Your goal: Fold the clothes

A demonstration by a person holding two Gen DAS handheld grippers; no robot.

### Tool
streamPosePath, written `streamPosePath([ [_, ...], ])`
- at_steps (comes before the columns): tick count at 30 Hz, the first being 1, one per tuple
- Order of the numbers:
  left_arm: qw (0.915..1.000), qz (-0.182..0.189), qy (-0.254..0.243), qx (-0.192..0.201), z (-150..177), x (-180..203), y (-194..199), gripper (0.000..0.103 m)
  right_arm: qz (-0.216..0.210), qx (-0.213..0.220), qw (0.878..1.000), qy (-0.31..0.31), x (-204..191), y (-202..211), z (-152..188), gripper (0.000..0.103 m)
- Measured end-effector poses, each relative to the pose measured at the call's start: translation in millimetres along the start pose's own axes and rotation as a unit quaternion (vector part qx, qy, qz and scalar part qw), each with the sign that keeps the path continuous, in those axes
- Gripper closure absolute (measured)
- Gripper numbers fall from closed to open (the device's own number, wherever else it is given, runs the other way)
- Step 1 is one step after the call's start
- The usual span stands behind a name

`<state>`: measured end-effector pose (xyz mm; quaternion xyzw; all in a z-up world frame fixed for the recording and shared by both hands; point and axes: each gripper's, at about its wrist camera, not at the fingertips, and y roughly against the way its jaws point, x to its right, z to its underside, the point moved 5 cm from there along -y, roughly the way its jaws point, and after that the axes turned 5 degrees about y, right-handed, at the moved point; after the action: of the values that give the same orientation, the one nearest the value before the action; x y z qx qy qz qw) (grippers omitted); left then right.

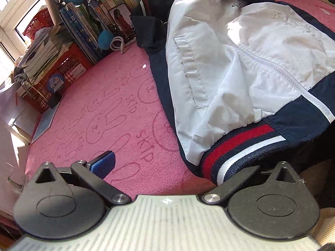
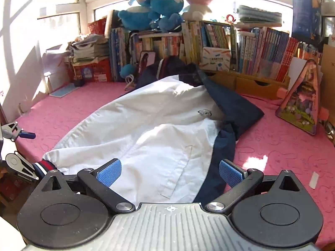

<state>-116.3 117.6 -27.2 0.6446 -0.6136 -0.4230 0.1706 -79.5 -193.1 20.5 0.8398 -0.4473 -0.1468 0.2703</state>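
A white jacket (image 1: pixel 240 62) with navy sides and a red, white and navy striped hem (image 1: pixel 234 146) lies spread on the pink bunny-print cover (image 1: pixel 104 115). My left gripper (image 1: pixel 171 163) stands open at the hem's left corner. Its left blue pad (image 1: pixel 102 163) is over bare cover, and its right finger is hidden under the hem. In the right wrist view the jacket (image 2: pixel 157 125) stretches away from me. My right gripper (image 2: pixel 169 171) hangs open just above its white front, with both blue pads clear of the cloth. The left gripper (image 2: pixel 29 152) shows at the left edge by the hem.
Rows of books (image 2: pixel 240 48) and red crates (image 1: pixel 62 67) line the far edge, with plush toys (image 2: pixel 159 6) on top. A pink triangular case (image 2: pixel 301 104) stands at the right. A flat blue mat (image 1: pixel 44 123) and a white paper slip (image 2: pixel 314 179) lie on the cover.
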Motion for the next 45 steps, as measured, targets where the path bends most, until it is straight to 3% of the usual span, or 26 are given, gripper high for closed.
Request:
streamPosePath([
  [4,0.9993,0.016,0.030,-0.018,8.4,-8.6,4.9,0.000,-0.028,-0.025,0.998,0.058,-48.8,-76.5,6.2,0.020],
  [7,0.9960,0.049,0.066,-0.036,19.0,-11.9,7.9,0.000,-0.007,-0.051,0.995,0.088,-59.0,-99.2,22.8,0.021],
  [11,0.9929,0.077,0.085,-0.034,23.2,-27.0,21.4,0.000,0.024,-0.063,0.996,0.066,-23.3,-80.5,45.1,0.017],
  [15,0.9830,0.144,0.112,-0.016,13.4,-48.9,41.7,0.000,0.063,-0.082,0.995,0.006,19.6,-57.0,62.9,0.012],
  [18,0.9797,0.182,0.083,-0.001,5.9,-47.7,54.2,0.000,0.085,-0.092,0.992,0.011,24.5,-47.7,63.9,0.011],
  [22,0.9843,0.174,0.021,0.017,4.4,-36.7,64.3,0.000,0.106,-0.090,0.989,0.043,15.3,-44.6,50.1,0.011],
  [26,0.9811,0.192,0.008,0.024,-0.7,-31.7,71.8,0.000,0.084,-0.052,0.993,0.068,1.3,-55.4,23.5,0.011],
  [30,0.9662,0.244,0.047,0.070,-29.4,-39.8,83.7,0.000,0.046,-0.038,0.995,0.077,-15.6,-83.5,8.4,0.011],
  [33,0.9679,0.224,0.046,0.104,-59.7,-23.7,71.4,0.000,0.020,-0.036,0.997,0.073,-28.5,-101.9,4.1,0.011],
  [37,0.9863,0.130,0.014,0.101,-85.9,25.0,17.7,0.000,0.016,-0.040,0.997,0.070,-36.5,-110.7,8.6,0.011],
  [38,0.9884,0.122,0.005,0.091,-85.4,34.0,5.1,0.000,0.022,-0.044,0.996,0.071,-33.9,-108.8,13.4,0.011],
  [41,0.9913,0.118,-0.016,0.056,-76.7,57.6,-33.0,0.000,0.035,-0.054,0.996,0.057,-20.1,-97.7,30.5,0.009],
  [45,0.9876,0.150,0.023,0.041,-53.6,46.2,-43.0,0.000,0.069,-0.067,0.995,-0.004,18.0,-71.0,59.4,0.006],
])
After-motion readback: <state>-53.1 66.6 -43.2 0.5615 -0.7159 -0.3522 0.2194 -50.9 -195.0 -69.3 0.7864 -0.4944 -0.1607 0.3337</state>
